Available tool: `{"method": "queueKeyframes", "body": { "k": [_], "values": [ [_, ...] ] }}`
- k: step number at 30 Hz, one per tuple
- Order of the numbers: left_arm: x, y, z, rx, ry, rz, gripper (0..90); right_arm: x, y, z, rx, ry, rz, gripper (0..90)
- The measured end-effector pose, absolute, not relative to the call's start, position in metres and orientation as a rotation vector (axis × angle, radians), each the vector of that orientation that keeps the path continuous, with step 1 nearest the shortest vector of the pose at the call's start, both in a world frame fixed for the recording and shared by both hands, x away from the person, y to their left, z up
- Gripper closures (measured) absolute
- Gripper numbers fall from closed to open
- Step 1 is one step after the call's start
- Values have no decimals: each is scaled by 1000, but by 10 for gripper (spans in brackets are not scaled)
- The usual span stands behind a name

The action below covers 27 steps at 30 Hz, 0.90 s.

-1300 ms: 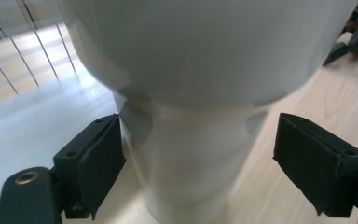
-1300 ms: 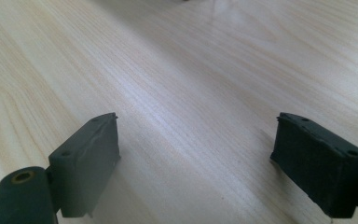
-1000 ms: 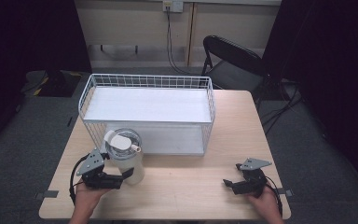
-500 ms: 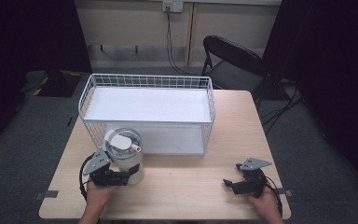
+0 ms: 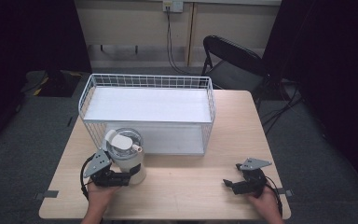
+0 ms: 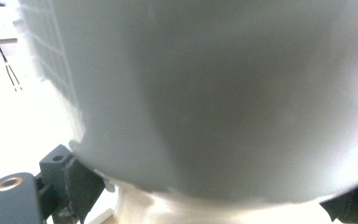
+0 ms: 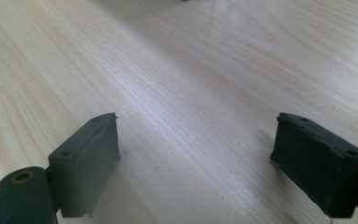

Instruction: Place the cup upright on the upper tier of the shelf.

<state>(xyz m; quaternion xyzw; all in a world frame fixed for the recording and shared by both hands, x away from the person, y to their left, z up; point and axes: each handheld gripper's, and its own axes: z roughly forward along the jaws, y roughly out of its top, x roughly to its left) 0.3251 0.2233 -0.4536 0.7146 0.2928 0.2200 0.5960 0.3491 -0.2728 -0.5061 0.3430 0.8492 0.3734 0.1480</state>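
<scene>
the white blender jug (image 5: 127,156) stands upright at the front left of the wooden table (image 5: 191,186), long axis vertical, just in front of the white wire basket (image 5: 147,112); its small spout pokes toward the table's right, and the round lid shows a clear ring around a white centre cap; the body is pale and smooth, flaring to a cream base; the left gripper (image 5: 121,178) sits low against that base, jaws on either side of it, and in the left gripper view the grey wall of the jug (image 6: 214,93) looms blurred between the black pads; whether they clamp it i cannot tell; the right gripper (image 5: 230,184) rests well apart at the front right, jaws spread wide over bare wood, grasping nothing
</scene>
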Motion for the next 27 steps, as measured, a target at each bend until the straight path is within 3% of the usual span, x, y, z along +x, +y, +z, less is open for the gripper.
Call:
{"method": "queueKeyframes", "body": {
  "k": [27],
  "values": [
    [317, 224, -405, 1651, 681, 500, 101, 349, -273, -506, 985, 2442, 1074, 136]
  ]
}}
